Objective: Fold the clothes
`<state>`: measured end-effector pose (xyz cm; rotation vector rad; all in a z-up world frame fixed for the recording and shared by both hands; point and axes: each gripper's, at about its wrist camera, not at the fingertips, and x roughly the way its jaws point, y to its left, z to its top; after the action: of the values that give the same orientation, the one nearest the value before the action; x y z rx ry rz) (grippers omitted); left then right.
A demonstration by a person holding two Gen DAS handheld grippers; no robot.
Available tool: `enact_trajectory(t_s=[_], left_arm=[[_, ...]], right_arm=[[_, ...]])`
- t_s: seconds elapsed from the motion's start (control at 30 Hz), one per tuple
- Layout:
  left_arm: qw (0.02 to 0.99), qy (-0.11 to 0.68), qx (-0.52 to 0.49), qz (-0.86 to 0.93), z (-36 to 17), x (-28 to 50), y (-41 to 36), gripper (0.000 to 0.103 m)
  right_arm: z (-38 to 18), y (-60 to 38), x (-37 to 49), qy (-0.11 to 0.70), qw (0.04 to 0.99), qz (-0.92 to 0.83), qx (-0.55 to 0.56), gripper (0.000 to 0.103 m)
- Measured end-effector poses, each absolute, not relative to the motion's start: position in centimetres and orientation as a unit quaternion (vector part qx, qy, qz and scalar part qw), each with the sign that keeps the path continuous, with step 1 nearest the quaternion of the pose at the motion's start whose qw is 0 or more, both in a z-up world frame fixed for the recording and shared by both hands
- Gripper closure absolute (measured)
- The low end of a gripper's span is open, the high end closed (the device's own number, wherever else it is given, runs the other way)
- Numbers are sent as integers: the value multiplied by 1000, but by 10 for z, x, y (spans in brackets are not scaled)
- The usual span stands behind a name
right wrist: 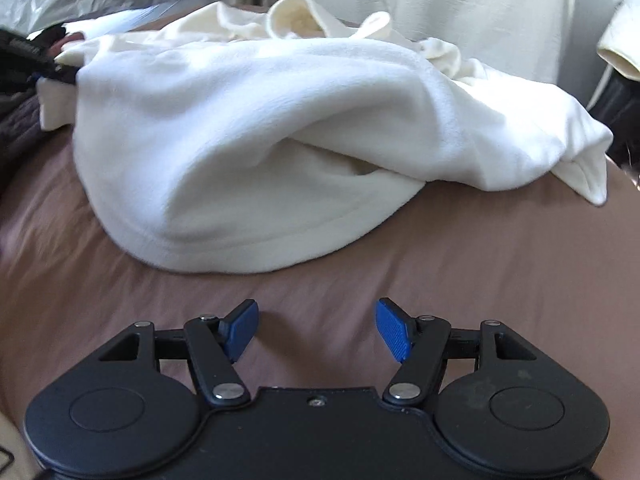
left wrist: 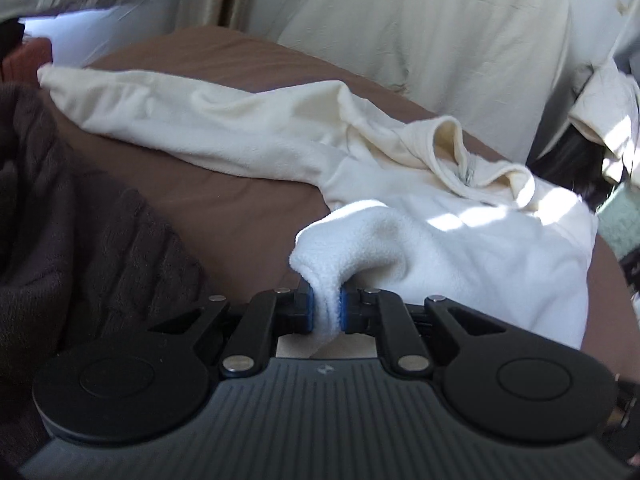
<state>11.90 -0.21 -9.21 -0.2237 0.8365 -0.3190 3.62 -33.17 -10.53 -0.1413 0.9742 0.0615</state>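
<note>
Left gripper [left wrist: 325, 307]: pinching a bunched fold of the cream fleece garment [left wrist: 460, 240] between both blue pads [left wrist: 306, 304], jaws nearly together, cloth pressed flat in the gap and hanging out below. Pointing down at a slant toward the brown bedsheet [left wrist: 224, 196]. Lifting the pinched edge into a raised hump just ahead of the fingertips, the rest of the cloth trailing away to the right.

Right gripper [right wrist: 316, 330]: standing wide open, blue pads [right wrist: 394, 334] splayed apart, gripping nothing. Hovering over bare brown bedsheet [right wrist: 460, 280], tilted steeply downward, fingertips near the garment's closest hem but apart from it.

Cream fleece garment [right wrist: 248, 140]: lying on the bedsheet, not yet folded flat. In the left wrist view, stretching one sleeve [left wrist: 168, 120] away to the upper left across the sheet, collar [left wrist: 452, 148] rumpled and standing open at centre right, with a zip visible below it. In the right wrist view, resting as a rounded mound, upper layer draped over a lower one and forming a pocket-like opening at centre right, stitched hem curving along the near edge. Catching bright sunlight in patches.

Dark ribbed knit [left wrist: 80, 216]: lying at the left of the sheet, beside the sleeve.
</note>
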Motion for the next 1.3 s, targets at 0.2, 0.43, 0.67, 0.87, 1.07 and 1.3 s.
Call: enact_trajectory(t_s=[0.2,0.43,0.67,0.87,1.07,1.3], left_arm=[[887,392,-152,-190,-89,112,19,92],[864,451,-103,-197,-122,129,5,91],[855,452,-97,-233,-122,123,0,89],[863,436,-53,-251,-119,118,-18,90],[890,385,34,-244,-94,98,-28,91],[838,356,-91,-403,-52,68,-26,91]], right_arm=[[-91,-358,97,458,884,-36,-88,25],[-105,-418,115,457,870,-20,183,26],[-130,-412,125,440,885,-33,148,20],[-129,-375,162,443,895,-39,44,60],[-99,-354,74,383,915,-123,19,91],[-39,-374,-50,318,894,-302,-92,92]])
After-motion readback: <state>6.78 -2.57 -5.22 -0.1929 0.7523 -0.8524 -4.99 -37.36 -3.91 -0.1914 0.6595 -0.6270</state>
